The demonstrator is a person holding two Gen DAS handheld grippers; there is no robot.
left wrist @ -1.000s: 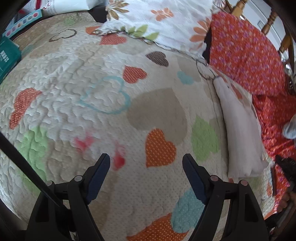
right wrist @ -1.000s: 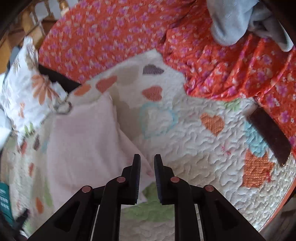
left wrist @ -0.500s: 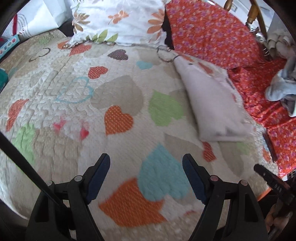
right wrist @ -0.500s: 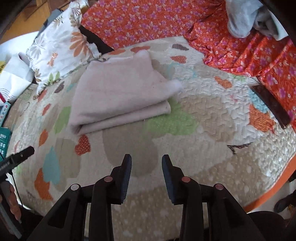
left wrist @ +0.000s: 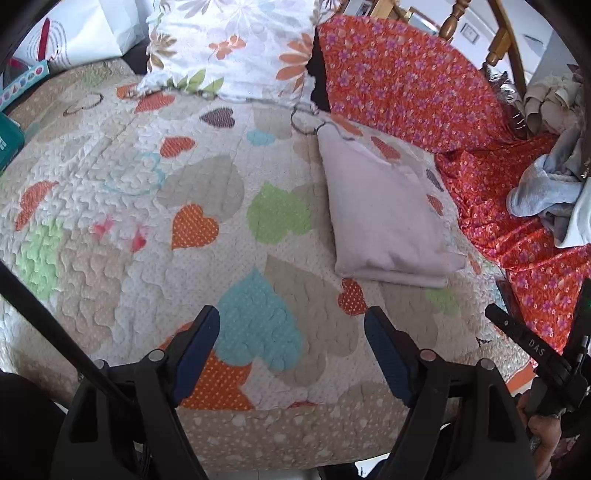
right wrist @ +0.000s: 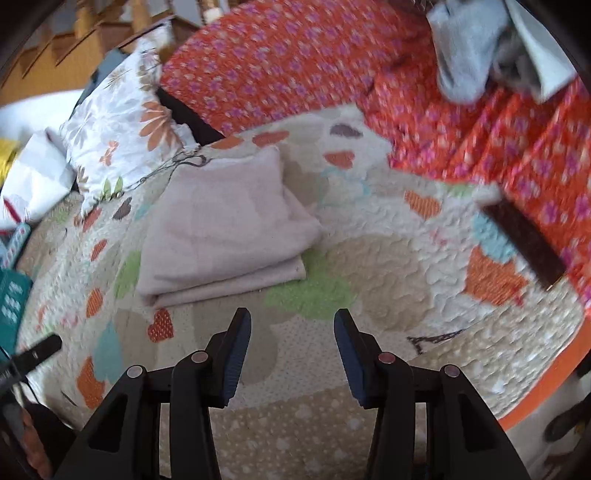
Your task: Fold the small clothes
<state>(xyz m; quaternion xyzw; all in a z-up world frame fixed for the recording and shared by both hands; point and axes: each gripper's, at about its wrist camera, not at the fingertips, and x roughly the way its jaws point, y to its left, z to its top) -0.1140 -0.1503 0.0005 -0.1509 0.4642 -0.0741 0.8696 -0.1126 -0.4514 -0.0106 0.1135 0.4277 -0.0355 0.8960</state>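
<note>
A folded pale pink cloth lies flat on the heart-patterned quilt; it also shows in the right wrist view. My left gripper is open and empty, held back near the quilt's front edge, to the left of the cloth. My right gripper is open and empty, held above the quilt just in front of the cloth. A heap of grey and pale blue clothes lies on the orange flowered cover at the right; it also shows in the right wrist view.
A flowered pillow lies at the back. An orange flowered cover runs along the right side. A dark flat bar lies at the quilt's right edge. A teal box sits at the left. Wooden chair posts stand behind.
My right gripper has opened and let go of the pink cloth, which now lies folded on the quilt. Both grippers have pulled back toward the front edge.
</note>
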